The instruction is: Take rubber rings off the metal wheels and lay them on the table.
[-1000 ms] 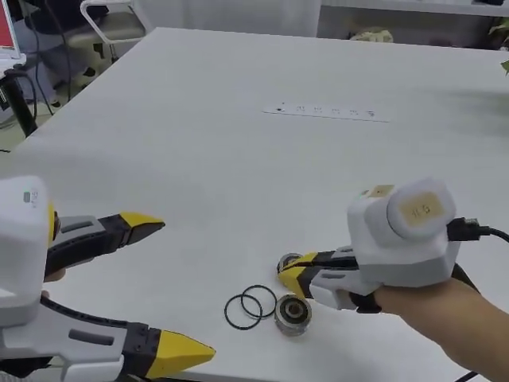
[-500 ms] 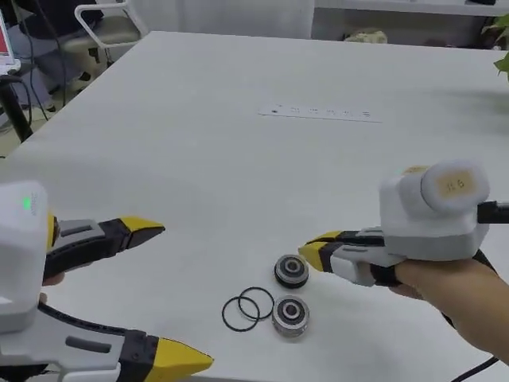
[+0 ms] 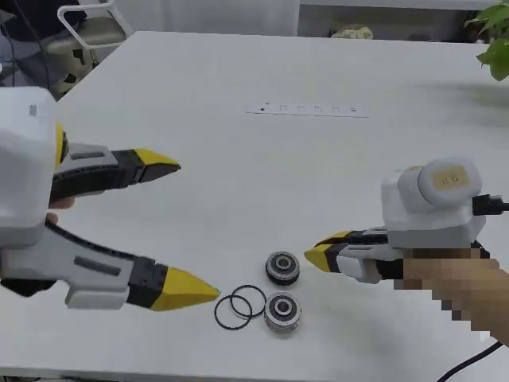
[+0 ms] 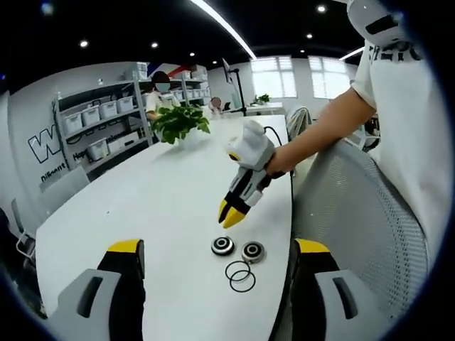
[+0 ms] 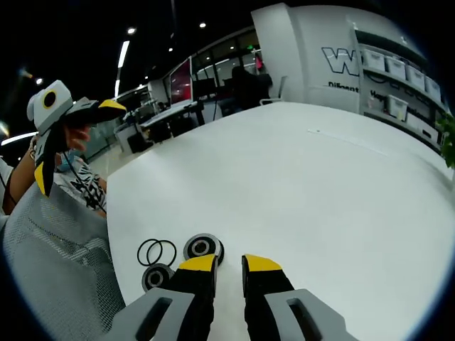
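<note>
Head view: left gripper (image 3: 199,230) at left of frame, jaws spread wide, nothing between them. Right gripper (image 3: 312,255) at right, jaws pinched nearly together and holding nothing, tips just right of the upper wheel (image 3: 282,267). Lower wheel (image 3: 282,311) sits just below it; can't tell if the two touch. Two rubber rings (image 3: 238,305) lie flat on the white surface (image 3: 238,159), overlapping each other, right against the lower wheel's left side and near the left gripper's lower jaw tip. Left gripper view: own jaws released at bottom of frame. Both wheels sit side by side at centre, rings (image 4: 239,275) below them, right gripper (image 4: 229,214) above them with tips clear of them. Plant (image 4: 178,122) stands on the surface, upper left of centre. Right gripper view: own jaws at bottom, thin gap, empty. One wheel (image 5: 203,248) is just beyond the left jaw tip, the other lower left, with the rings (image 5: 158,251) above it. Left gripper (image 5: 75,142) at upper left, jaws apart.
</note>
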`<act>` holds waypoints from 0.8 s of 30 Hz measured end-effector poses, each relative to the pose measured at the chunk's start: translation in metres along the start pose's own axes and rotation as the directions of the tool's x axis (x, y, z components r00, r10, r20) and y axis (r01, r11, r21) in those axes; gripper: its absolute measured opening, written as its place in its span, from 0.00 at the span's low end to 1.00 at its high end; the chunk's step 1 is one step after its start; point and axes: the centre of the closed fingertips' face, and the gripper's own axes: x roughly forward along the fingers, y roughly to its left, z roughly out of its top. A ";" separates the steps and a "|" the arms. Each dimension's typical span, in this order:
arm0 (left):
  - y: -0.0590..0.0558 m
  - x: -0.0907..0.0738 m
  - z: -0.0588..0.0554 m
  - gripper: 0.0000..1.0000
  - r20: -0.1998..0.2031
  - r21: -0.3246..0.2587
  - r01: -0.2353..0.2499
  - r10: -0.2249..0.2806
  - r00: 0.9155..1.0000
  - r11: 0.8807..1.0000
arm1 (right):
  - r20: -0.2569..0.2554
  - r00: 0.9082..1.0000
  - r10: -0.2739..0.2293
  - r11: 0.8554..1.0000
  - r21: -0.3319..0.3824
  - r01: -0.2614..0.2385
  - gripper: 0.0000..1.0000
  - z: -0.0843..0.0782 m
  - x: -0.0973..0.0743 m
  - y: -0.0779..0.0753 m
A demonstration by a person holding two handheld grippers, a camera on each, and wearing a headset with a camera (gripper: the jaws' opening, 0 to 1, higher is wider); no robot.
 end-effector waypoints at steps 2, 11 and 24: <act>0.005 0.007 0.009 0.79 0.011 0.006 0.015 -0.015 1.000 1.000 | -0.014 1.000 0.008 1.000 -0.021 -0.009 0.12 -0.004 0.001 0.002; 0.018 0.045 0.024 0.71 0.016 0.030 0.065 -0.065 0.998 0.997 | -0.052 0.998 0.022 0.996 -0.086 -0.027 0.12 -0.012 0.003 0.007; 0.016 0.095 0.008 0.60 -0.027 0.041 0.156 -0.155 0.988 0.987 | -0.056 0.997 0.049 0.992 -0.114 -0.055 0.14 -0.012 0.004 0.014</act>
